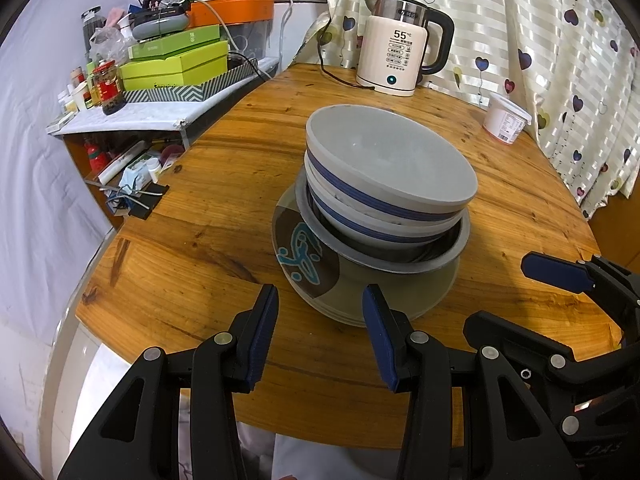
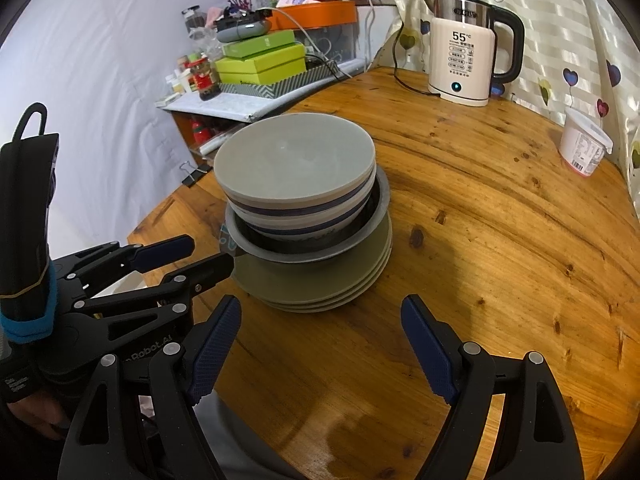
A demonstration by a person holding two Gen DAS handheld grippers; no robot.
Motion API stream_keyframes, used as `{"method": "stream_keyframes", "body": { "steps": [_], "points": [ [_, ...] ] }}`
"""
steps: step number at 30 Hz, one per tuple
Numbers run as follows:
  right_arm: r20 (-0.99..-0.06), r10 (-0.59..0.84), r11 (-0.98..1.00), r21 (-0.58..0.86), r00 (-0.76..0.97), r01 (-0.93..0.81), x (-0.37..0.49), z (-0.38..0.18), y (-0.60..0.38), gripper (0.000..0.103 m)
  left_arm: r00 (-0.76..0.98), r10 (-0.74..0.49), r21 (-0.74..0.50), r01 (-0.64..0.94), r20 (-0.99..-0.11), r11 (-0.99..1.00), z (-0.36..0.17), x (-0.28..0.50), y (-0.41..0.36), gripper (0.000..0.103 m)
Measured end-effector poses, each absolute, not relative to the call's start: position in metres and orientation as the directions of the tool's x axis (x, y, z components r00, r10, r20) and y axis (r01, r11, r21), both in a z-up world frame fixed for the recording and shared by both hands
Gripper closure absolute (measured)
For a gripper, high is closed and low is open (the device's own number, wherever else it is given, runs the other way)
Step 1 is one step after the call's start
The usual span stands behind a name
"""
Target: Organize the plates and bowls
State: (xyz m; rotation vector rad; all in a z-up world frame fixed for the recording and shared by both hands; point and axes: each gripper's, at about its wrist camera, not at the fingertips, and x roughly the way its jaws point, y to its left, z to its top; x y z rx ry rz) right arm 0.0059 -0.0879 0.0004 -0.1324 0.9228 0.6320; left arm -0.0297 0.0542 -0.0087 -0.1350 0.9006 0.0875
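Observation:
One stack stands mid-table: white bowls with blue stripes [image 1: 390, 168] [image 2: 296, 168] nest in a grey metal basin [image 1: 400, 258] [image 2: 308, 246], which sits on several olive plates [image 1: 320, 280] [image 2: 320, 284]. My left gripper [image 1: 320, 312] is open and empty just in front of the plates; it also shows in the right wrist view [image 2: 192, 258]. My right gripper [image 2: 320, 320] is open and empty, near the plates' front edge, and appears at the right of the left wrist view [image 1: 520, 292].
A white electric kettle [image 1: 400, 52] [image 2: 464, 60] with its cord stands at the back of the round wooden table [image 1: 200, 240] [image 2: 500, 260]. A white tub [image 1: 506, 120] [image 2: 582, 144] sits by the curtain. A cluttered shelf with green boxes [image 1: 176, 64] [image 2: 260, 64] is at the left.

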Motion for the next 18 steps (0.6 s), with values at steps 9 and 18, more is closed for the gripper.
{"method": "stream_keyframes", "body": {
  "steps": [9, 18],
  "points": [
    [-0.777, 0.450, 0.814, 0.154, 0.441, -0.559, 0.0061, 0.0013, -0.0904, 0.020, 0.619, 0.012, -0.085, -0.127, -0.786, 0.988, -0.0083, -0.0294, 0.0522, 0.058],
    [-0.777, 0.449, 0.815, 0.153, 0.442, -0.559, 0.0061, 0.0015, -0.0910, 0.020, 0.612, -0.007, -0.103, -0.123, -0.791, 0.987, -0.0107, -0.0284, 0.0504, 0.058]
  ]
}}
